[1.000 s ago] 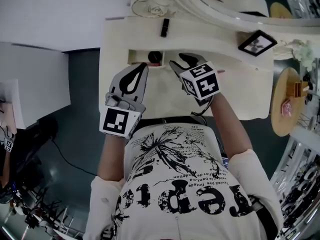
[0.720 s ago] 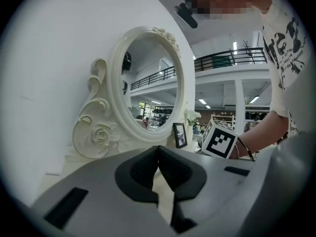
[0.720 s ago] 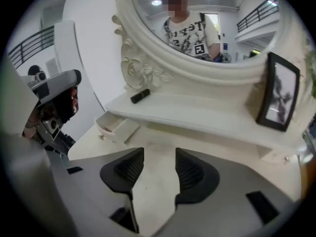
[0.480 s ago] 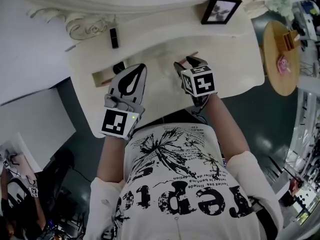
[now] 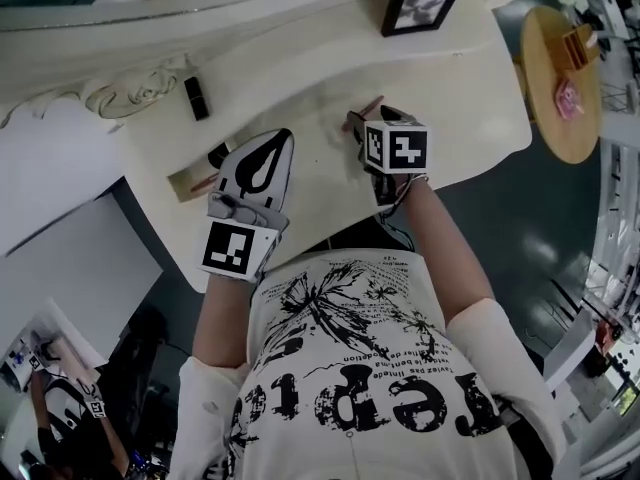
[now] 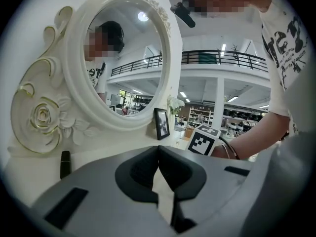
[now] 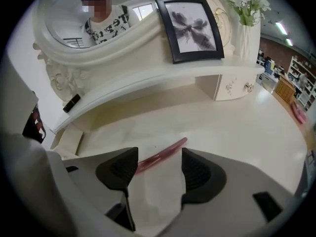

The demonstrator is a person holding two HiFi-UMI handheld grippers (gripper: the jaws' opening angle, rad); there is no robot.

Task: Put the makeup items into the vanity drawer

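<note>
A pink makeup pencil (image 7: 173, 146) lies on the cream vanity top (image 5: 460, 98), just beyond my right gripper's tips. The right gripper (image 7: 159, 154) hovers over its near end; the jaws are opening and the pads touch nothing. In the head view the pencil (image 5: 362, 112) sticks out past the right gripper (image 5: 362, 133). The left gripper (image 6: 158, 149) is shut and empty, and hangs over the table's front near the open drawer (image 5: 195, 180). That drawer holds a dark item and a pink stick. A black lipstick (image 5: 196, 98) lies on the shelf under the mirror.
A framed picture (image 7: 190, 28) leans on the back shelf beside a vase of white flowers (image 7: 244, 4). A small drawer box (image 7: 229, 85) sits at the right. The oval mirror (image 6: 118, 58) rises behind. A round wooden side table (image 5: 570, 68) stands to the right.
The right gripper has moved from the drawer's end to the pink pencil on the table's middle, and its jaws have widened. The head view has swung round. The left gripper has held still.
</note>
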